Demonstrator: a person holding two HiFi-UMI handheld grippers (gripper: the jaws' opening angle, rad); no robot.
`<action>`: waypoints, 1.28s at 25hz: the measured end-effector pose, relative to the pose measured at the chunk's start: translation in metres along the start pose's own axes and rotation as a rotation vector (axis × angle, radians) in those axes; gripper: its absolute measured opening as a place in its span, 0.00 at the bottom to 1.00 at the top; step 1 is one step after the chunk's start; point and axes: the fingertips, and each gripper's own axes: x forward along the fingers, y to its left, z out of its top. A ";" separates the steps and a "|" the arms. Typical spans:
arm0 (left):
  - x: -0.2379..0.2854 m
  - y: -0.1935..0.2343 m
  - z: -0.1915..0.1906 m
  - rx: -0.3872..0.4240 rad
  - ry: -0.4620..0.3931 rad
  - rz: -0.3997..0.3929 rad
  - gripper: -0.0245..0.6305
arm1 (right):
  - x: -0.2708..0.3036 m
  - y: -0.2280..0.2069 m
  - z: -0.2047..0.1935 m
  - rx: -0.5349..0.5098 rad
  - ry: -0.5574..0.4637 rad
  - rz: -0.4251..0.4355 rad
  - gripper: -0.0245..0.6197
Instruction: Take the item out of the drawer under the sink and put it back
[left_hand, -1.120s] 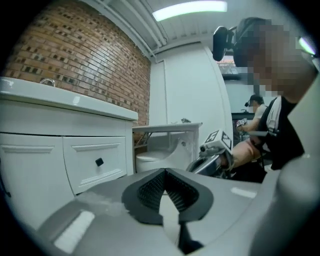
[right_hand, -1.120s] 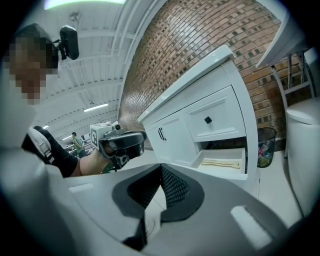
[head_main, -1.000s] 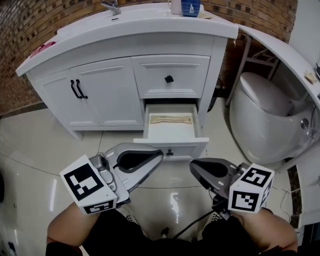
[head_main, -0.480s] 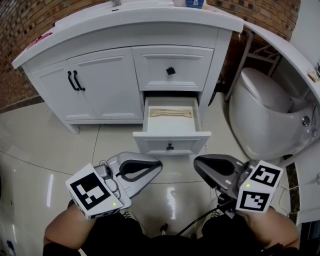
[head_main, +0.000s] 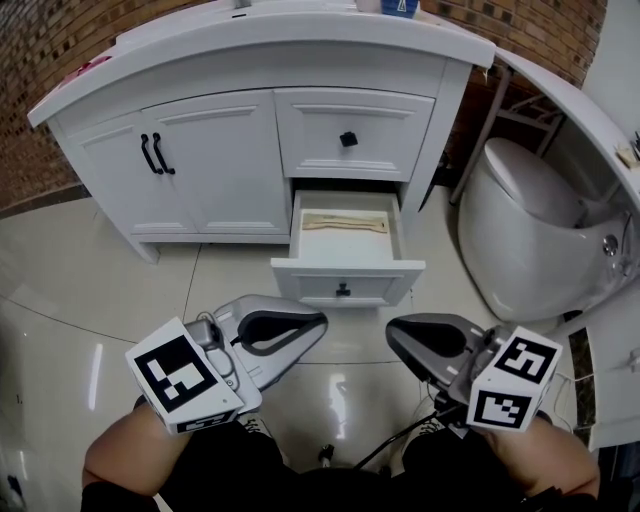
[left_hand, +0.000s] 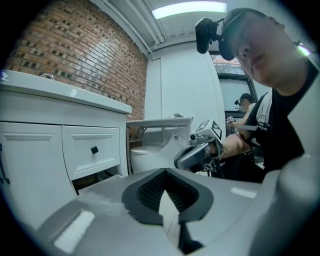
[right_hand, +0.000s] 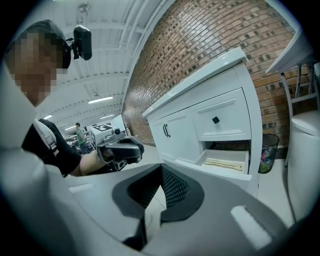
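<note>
Left gripper (left_hand: 165, 171): jaws are pressed together at the tips, nothing pinched. Right gripper (right_hand: 160, 166): same, tips met, nothing between the pads. Both are held side by side low over the tiled floor (head_main: 110, 290), apart from each other, tips pointed toward the vanity cabinet (head_main: 215, 165).

Just ahead of them the lower drawer (head_main: 347, 288) at the cabinet's right side is pulled open, with a black knob (head_main: 343, 290) on its front. The item, a flat beige strip (head_main: 345, 223), is seen lying on the drawer bottom near the back edge, long side parallel to the drawer front. It is touched by neither gripper.

The upper drawer (head_main: 350, 135) is shut. The cabinet is topped by a white countertop (head_main: 300, 40). A white toilet (head_main: 520, 225) is located right of the cabinet.
</note>
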 end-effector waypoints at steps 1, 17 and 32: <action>0.000 -0.002 -0.002 -0.002 0.009 0.000 0.05 | -0.001 0.001 -0.001 -0.005 0.003 -0.004 0.04; -0.013 -0.010 -0.005 -0.052 -0.008 0.055 0.05 | -0.015 0.015 0.000 -0.079 -0.003 -0.058 0.04; -0.005 -0.007 -0.007 -0.036 0.003 0.052 0.05 | -0.012 0.013 -0.001 -0.095 0.011 -0.052 0.04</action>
